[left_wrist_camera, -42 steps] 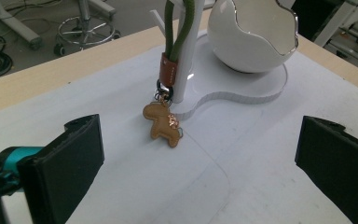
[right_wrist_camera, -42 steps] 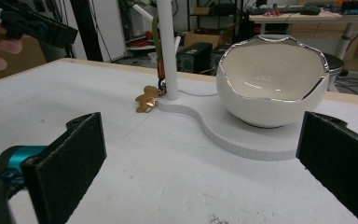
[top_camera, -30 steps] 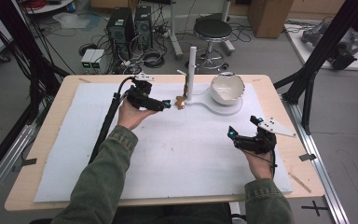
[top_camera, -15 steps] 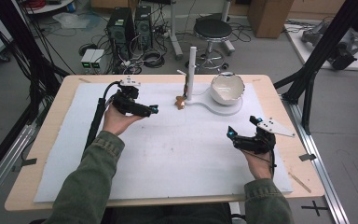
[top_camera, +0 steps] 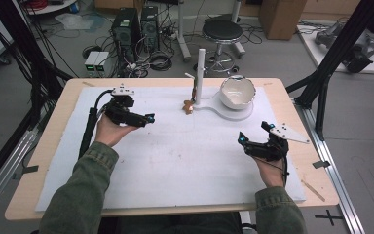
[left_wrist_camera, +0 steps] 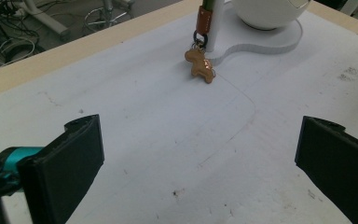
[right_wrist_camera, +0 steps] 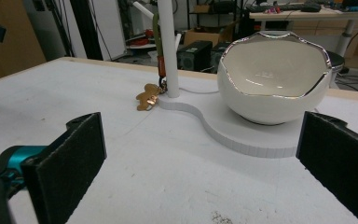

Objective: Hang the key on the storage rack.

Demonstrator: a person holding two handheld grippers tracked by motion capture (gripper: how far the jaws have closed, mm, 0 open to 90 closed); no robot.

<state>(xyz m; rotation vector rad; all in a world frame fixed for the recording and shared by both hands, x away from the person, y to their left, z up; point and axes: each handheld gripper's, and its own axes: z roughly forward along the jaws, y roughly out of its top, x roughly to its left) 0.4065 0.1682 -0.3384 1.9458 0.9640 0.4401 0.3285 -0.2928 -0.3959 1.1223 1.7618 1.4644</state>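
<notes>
- White mat covers the wooden surface; both tools sit above it, nothing between their jaws.
- Left tool: centre-left of the high view, held in the person's left hand, jaws spread wide apart, released, pointing right toward the stand. Black cable trails down along the forearm.
- Left tool in the left gripper view: black jaws at the lower left and lower right corners, bare mat between them.
- Right tool: right of centre in the high view, lower than the left one, jaws wide apart, released, gripping nothing. Grey three-cornered plate on top sticks out to the right.
- Right tool in the right gripper view: jaws at both lower corners, wide gap, aimed at the bowl and post.
- Brown keyring charm: animal-shaped, hangs on an orange strap from the white post, its lower end resting on the mat just beside the post foot. Top centre of the left gripper view, upper centre of the high view, left of centre in the right gripper view.
- Charm is well apart from both tools.
- White bowl: wavy silver rim, sits on the flat white base to the right of the post, upright.
</notes>
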